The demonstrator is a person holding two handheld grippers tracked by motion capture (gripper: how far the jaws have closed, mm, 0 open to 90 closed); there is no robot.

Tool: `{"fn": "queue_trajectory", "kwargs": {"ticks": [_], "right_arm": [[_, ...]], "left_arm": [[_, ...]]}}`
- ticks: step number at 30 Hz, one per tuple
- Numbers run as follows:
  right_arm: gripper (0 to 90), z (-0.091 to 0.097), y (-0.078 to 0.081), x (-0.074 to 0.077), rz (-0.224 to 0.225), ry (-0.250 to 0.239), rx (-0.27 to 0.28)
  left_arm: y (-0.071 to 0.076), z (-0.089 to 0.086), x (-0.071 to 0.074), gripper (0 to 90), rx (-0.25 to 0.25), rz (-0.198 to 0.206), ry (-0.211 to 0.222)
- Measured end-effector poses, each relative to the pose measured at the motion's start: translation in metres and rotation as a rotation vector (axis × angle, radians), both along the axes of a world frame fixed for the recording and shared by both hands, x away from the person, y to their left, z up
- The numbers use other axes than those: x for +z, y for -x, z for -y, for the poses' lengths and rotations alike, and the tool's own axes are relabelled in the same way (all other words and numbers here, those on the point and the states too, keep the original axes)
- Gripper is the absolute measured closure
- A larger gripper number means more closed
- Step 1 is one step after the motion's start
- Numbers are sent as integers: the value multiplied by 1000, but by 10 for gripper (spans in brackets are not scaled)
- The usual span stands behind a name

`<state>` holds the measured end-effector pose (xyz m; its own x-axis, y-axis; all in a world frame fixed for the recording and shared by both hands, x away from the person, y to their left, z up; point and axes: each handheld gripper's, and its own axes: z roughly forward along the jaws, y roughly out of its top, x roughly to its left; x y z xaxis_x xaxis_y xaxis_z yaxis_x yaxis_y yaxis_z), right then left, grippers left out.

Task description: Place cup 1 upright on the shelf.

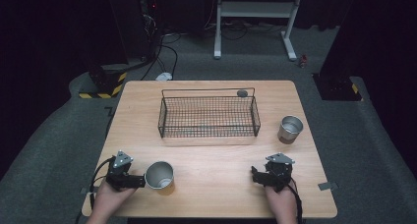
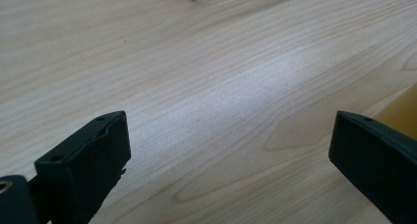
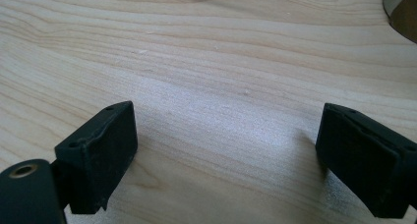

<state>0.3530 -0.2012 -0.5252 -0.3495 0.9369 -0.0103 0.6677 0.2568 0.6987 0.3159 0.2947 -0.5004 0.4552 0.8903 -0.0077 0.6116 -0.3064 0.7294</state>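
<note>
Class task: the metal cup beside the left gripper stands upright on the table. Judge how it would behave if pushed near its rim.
The metal cup looks thin-walled and empty, so probably light. It is tall for its base, so it may tip. On its side, it would likely roll.

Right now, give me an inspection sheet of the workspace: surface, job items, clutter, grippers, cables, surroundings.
Surface: wooden table, bare grain between the items.
Job's things: near cup right by the left gripper; far cup upright at the right of the wire basket, which sits centre back.
Clutter: small dark round thing behind the basket's back rim; grey tab at the table's right edge.
Grippers: left gripper open, nothing between its jaws; right gripper open over bare wood.
Cables: one trails from each gripper; more run on the floor behind.
Surroundings: grey carpet, white frame, hazard-striped base.
</note>
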Motion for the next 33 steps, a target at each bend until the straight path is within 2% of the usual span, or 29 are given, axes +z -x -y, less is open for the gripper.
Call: {"fn": "queue_trajectory", "kwargs": {"ticks": [7,14,16,19,27,33], "right_arm": [[87,0,0,0,-1,0,1],[88,0,1,0,1,1,4],[88,0,1,0,1,1,4],[88,0,1,0,1,1,4],[89,0,1,0,4,3,7],[89,0,1,0,3,2,8]], "left_arm": [[3,-2,7,64,-12,41,21],[7,-6,15,79,10,99,69],[9,-7,18,74,15,121,64],[11,-7,19,67,13,122,62],[13,-15,27,67,27,153,123],[15,-15,31,44,19,165,149]]}}
